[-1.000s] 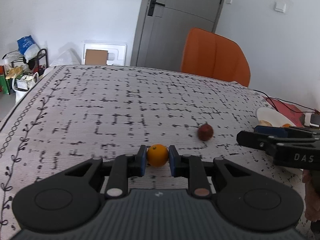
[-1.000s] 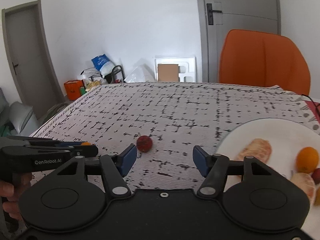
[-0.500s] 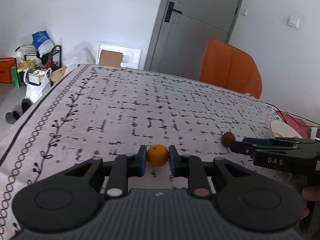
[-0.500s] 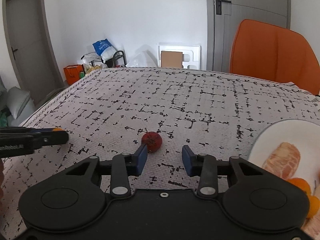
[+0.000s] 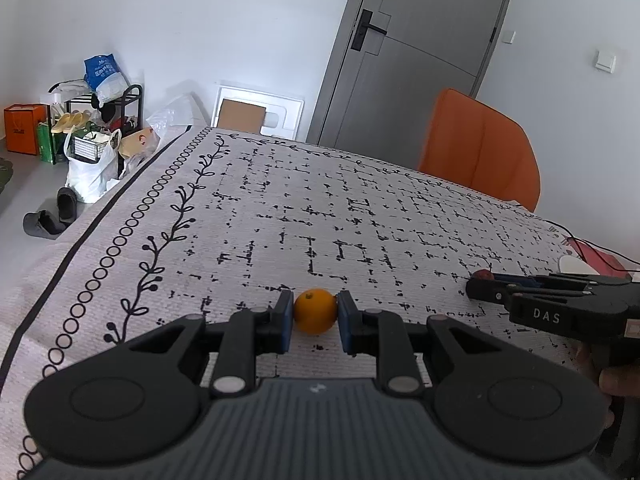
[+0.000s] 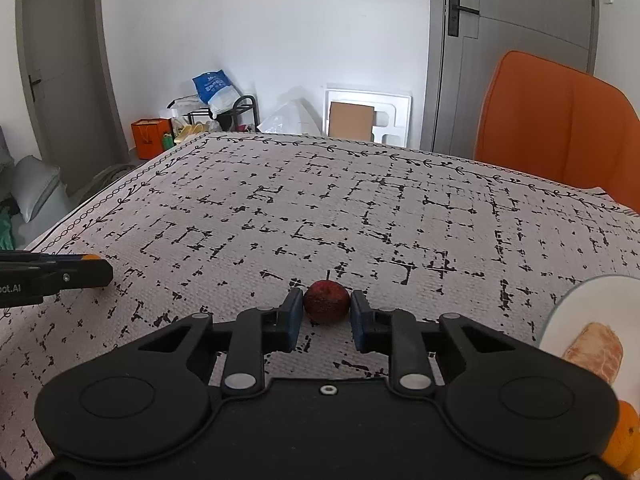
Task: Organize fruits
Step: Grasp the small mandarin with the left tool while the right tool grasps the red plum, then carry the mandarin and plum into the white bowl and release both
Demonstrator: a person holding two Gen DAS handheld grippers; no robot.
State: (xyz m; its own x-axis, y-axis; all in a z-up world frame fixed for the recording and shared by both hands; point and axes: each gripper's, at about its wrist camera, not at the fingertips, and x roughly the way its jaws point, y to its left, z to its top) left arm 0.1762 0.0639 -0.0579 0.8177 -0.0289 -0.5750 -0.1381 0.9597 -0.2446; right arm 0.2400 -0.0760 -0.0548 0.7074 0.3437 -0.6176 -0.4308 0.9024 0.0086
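Note:
My left gripper (image 5: 315, 318) is shut on a small orange (image 5: 315, 317), held between its blue pads just above the patterned tablecloth (image 5: 320, 208). My right gripper (image 6: 326, 312) is closed around a small dark red fruit (image 6: 326, 306) with a stem; both blue pads touch its sides and it rests on the cloth. In the left wrist view the right gripper (image 5: 560, 300) comes in from the right with the red fruit (image 5: 485, 275) at its tip. In the right wrist view the left gripper (image 6: 52, 276) shows at the left edge.
A white plate (image 6: 584, 308) at the right holds a peeled citrus piece (image 6: 596, 354) and an orange (image 6: 624, 436). An orange chair (image 6: 556, 136) stands behind the table. Bags and a rack (image 5: 92, 120) sit on the floor past the table's left edge.
My right gripper moved left to the red fruit and closed from wide open onto it. My left gripper, still holding the orange, moved left and away from the plate.

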